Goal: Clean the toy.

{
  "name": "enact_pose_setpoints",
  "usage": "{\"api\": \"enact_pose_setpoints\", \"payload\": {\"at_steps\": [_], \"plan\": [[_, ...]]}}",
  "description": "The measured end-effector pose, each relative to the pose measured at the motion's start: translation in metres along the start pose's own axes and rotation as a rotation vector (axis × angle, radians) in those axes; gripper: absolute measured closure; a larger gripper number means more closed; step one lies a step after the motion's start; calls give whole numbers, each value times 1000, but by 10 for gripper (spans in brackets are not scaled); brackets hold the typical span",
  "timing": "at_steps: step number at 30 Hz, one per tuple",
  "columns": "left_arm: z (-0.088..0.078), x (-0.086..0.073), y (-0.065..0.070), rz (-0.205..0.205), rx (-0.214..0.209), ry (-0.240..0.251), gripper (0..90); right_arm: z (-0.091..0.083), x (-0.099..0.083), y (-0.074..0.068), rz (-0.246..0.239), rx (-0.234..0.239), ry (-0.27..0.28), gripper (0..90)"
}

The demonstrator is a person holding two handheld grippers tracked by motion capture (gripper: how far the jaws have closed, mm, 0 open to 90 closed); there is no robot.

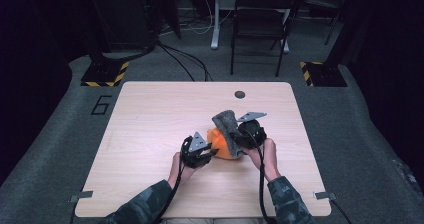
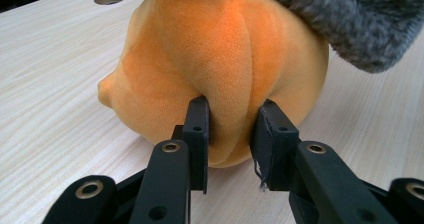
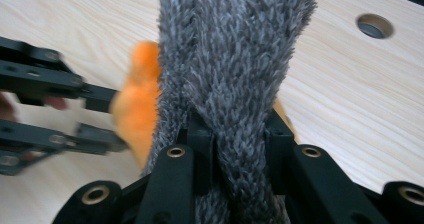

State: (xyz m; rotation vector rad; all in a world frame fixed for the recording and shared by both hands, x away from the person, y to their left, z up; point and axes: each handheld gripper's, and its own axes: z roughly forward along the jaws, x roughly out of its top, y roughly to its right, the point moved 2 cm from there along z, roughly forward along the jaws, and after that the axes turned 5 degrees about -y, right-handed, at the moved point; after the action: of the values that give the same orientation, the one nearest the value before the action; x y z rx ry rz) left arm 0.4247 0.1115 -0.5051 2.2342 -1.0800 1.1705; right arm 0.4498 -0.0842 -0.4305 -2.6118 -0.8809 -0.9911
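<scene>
An orange plush toy (image 1: 221,146) lies on the wooden table (image 1: 150,134) between my two grippers. My left gripper (image 1: 211,152) is shut on a fold of the orange plush toy (image 2: 220,54), its pads (image 2: 198,119) pinching the fabric from both sides. A grey fuzzy cloth (image 1: 226,123) drapes over the toy's right side and rises above it. My right gripper (image 1: 239,138) is shut on that grey fuzzy cloth (image 3: 235,49), lifting it. In the right gripper view the left gripper (image 3: 112,120) sits at the left against the orange plush toy (image 3: 135,109).
A round hole (image 1: 240,94) sits near the table's far edge. Beyond the table stand a dark folding chair (image 1: 260,19) and two yellow-and-black striped bases (image 1: 105,74) (image 1: 320,73). Cables run across the grey floor.
</scene>
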Motion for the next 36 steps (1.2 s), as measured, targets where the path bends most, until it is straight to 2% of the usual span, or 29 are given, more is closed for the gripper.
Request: {"api": "enact_pose_setpoints", "payload": {"at_steps": [2,8,12,16,21,25,26,29,30,33,34,35,36], "plan": [[0,0,0,-7,-3,-2,699,2,-2,5,16,3,-14,723],[1,1,2,3,2,6,699,4,-9,17,22,-51,-58,722],[1,0,1,-2,-7,6,699,10,-15,30,58,-56,-88,721],[0,0,2,2,-2,4,699,15,-22,39,81,-85,-118,721],[1,-1,1,-1,-2,12,700,30,-36,52,99,-121,-183,723],[0,-2,-1,-8,-6,5,700,43,-44,59,124,-127,-245,727],[0,-2,-1,-14,-3,11,700,44,-45,61,124,-126,-246,730],[-1,-2,-2,-15,-1,11,700,34,-39,58,108,-142,-215,737],[-1,-2,-2,-17,-1,11,700,25,-34,58,100,-138,-170,738],[0,-2,-3,-21,-1,11,700,-2,-20,51,105,-108,-71,738],[-1,-3,-4,-22,-2,11,700,-13,-14,47,107,-77,-24,738],[-1,-3,-4,-21,-2,10,699,-19,-10,43,105,-59,-1,738],[-1,-3,-4,-21,-2,10,699,-19,-10,43,105,-59,-1,738]]}}
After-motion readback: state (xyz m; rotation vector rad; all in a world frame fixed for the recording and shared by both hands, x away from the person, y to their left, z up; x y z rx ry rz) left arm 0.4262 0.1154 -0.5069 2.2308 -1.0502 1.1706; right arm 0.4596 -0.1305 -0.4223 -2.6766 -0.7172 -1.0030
